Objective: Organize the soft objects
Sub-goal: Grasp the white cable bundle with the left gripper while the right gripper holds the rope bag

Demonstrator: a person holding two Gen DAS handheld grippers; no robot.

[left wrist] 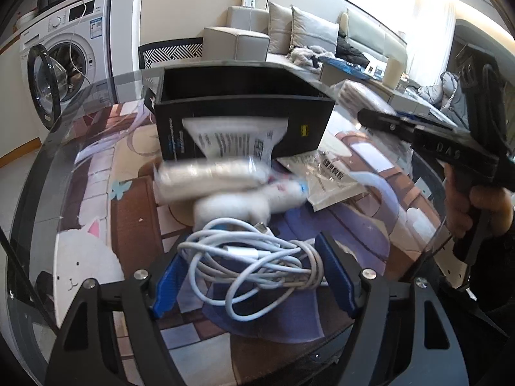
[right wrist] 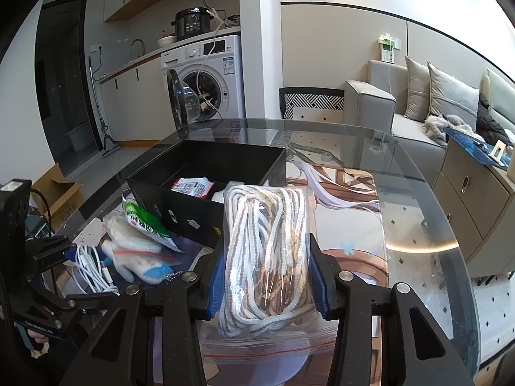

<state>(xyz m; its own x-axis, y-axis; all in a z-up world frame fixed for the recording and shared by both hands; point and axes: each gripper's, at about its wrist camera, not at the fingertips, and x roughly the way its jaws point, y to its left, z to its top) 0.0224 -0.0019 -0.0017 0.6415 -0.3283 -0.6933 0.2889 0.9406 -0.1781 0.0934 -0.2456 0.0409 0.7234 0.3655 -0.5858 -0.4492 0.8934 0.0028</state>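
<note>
I take the black box (right wrist: 206,177) as my landmark; it stands open-topped on the glass counter (right wrist: 418,212), and everything I place has to go over its near wall.

My right jaws (right wrist: 267,276) are clamped on the bag of rope (right wrist: 267,244), a clear zip bag of white-and-tan cord. Both blue pads press into its sides, and the bag stands upright between them, its long axis running away from me towards the box's near right corner. The top of the bag seems to sit just at that corner, so I judge the coming move for this hand is a short lift and a shift left over the wall, where a small red-and-white packet (right wrist: 193,188) already lies inside.

My left jaws (left wrist: 254,273) straddle the white cable (left wrist: 254,263), a loose coil lying on the counter on the near side of the box. The coil's long axis runs across the gap, from pad to pad; the right pad looks to be touching its loops, while the left pad shows a gap, so I would call these jaws open around it, not yet gripping. Between the coil and the box lie a white plush toy (left wrist: 244,202) and a wrapped roll (left wrist: 209,177), which the cable must clear.
</note>
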